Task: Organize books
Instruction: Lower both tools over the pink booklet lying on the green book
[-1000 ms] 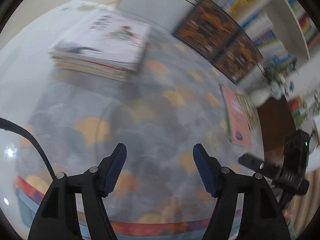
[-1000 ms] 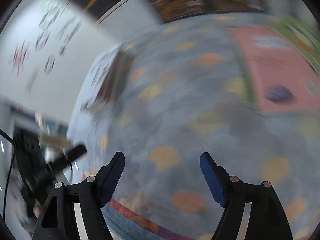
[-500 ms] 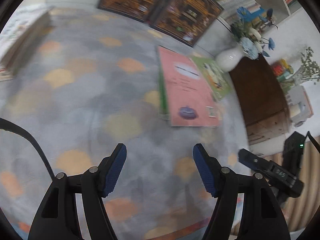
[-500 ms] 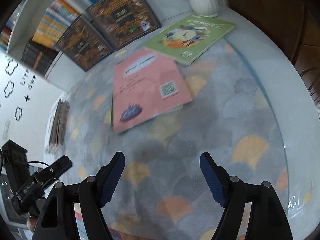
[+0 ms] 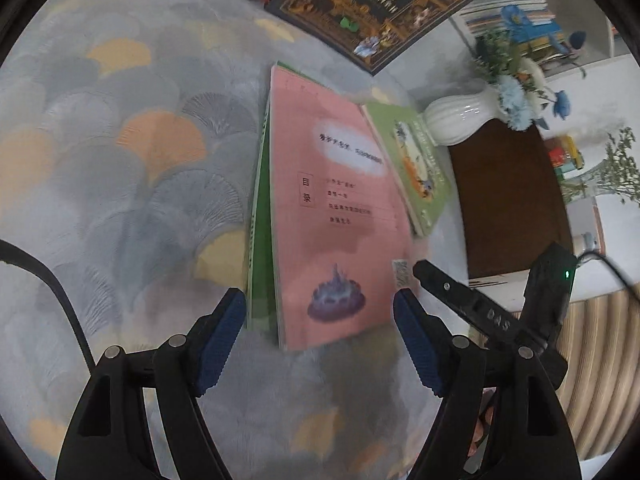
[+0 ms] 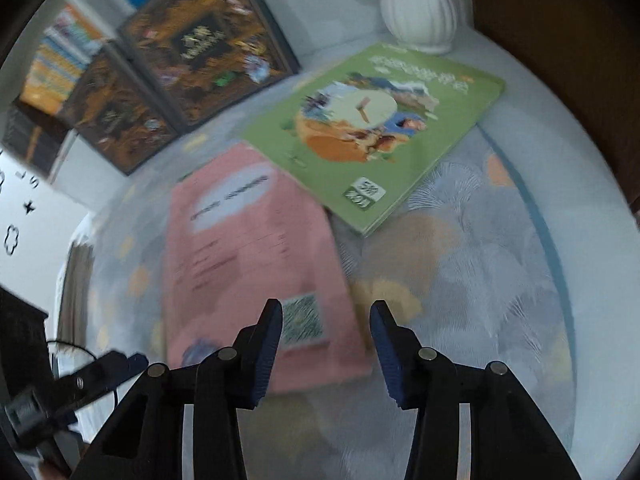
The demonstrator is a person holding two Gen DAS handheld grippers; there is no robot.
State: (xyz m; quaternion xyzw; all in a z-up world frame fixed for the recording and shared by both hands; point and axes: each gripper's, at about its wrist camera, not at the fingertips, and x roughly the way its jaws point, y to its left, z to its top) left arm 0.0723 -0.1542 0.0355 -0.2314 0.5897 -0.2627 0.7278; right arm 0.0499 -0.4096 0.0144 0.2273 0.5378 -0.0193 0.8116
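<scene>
Where a grey fan-patterned rug (image 5: 132,184) spreads, pink book (image 5: 336,216), white vase (image 5: 456,120), bookshelf (image 6: 68,52).

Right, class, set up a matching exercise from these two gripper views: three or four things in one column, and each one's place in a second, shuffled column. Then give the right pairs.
Things
1. pink book
2. green book
3. white vase
4. dark picture books

Places
A. standing against the shelf at the back of the rug
B. flat on the rug, nearest both grippers
C. beyond the far end of the green book
D. flat on the rug, one corner over the pink book's far edge

Pairs: 1-B, 2-D, 3-C, 4-A
</scene>
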